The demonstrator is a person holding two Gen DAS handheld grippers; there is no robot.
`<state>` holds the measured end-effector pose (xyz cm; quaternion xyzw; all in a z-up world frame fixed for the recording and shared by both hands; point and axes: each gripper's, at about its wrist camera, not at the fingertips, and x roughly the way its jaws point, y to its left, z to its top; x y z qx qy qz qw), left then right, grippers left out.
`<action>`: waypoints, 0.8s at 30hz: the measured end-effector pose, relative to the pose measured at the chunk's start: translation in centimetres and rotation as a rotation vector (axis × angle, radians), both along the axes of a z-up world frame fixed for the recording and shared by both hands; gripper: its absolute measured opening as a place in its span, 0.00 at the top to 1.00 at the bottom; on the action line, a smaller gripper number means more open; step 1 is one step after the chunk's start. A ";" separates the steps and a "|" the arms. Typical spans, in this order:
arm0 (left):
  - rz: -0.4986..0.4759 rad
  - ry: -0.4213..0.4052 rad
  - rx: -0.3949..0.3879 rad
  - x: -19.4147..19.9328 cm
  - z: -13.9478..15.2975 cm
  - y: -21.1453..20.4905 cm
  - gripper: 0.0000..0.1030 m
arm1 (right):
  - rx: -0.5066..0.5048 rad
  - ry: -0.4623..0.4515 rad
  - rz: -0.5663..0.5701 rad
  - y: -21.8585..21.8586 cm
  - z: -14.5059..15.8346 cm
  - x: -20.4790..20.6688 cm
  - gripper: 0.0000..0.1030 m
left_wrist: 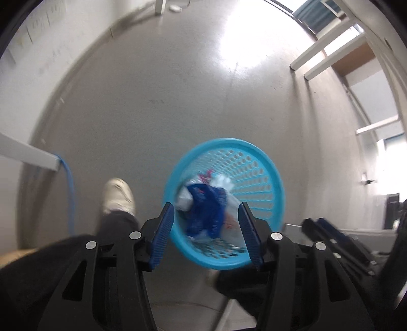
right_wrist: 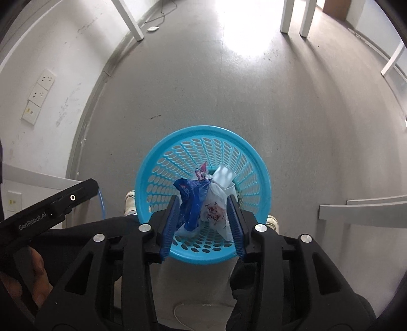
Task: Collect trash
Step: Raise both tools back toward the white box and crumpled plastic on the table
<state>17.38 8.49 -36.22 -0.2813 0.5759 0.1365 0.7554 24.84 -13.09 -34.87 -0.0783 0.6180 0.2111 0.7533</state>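
Note:
A round blue perforated plastic basket (right_wrist: 203, 137) stands on the grey floor and holds crumpled trash: a dark blue wrapper (right_wrist: 190, 201), a white plastic bag with red print (right_wrist: 216, 206) and a white cup (right_wrist: 223, 175). My right gripper (right_wrist: 203, 221) hangs above the basket's near side, its jaws open, with nothing between the pads. In the left wrist view the basket (left_wrist: 229, 145) and the blue wrapper (left_wrist: 206, 203) lie below my left gripper (left_wrist: 206, 229), which is open and empty.
The person's light shoe (left_wrist: 118, 194) and dark trouser legs are beside the basket. A white wall with sockets (right_wrist: 40, 94) is at left. White table legs (right_wrist: 296, 15) stand farther off. A blue cable (left_wrist: 70, 188) runs down at left.

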 end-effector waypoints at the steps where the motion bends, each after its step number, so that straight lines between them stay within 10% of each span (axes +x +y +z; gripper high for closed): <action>1: -0.002 -0.026 0.033 -0.5 1.0 0.0 0.45 | 0.003 -0.008 0.000 -0.1 0.4 -0.4 0.62; 24: -0.179 -0.369 0.273 -12.8 15.7 -5.6 0.20 | 0.128 -0.283 0.028 -7.8 14.7 -12.4 0.39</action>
